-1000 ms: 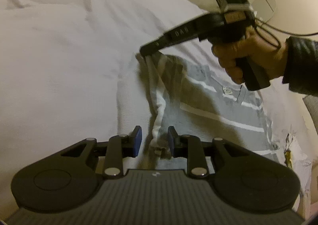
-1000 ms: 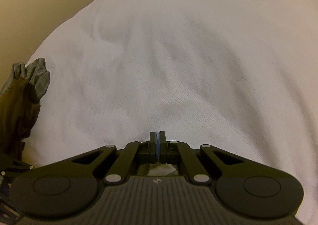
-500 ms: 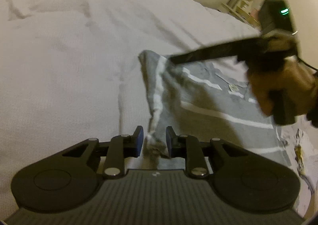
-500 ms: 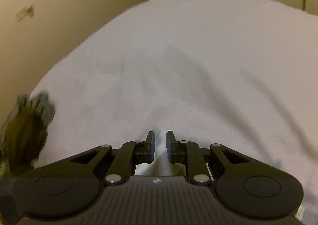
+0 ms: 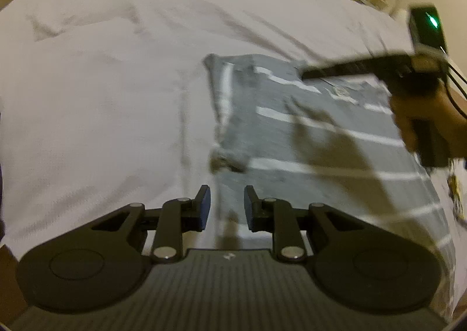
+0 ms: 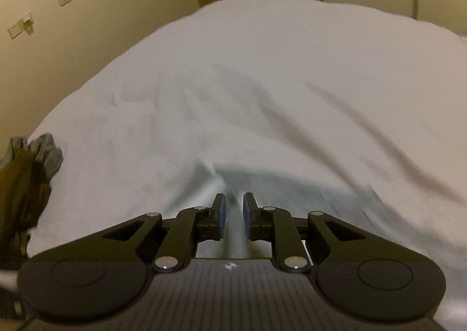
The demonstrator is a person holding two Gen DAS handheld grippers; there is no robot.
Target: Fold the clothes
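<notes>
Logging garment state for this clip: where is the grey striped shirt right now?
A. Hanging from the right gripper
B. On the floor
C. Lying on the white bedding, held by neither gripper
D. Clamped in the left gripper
C: the grey striped shirt lies on the white bedding; the left gripper and right gripper are open and empty.
</notes>
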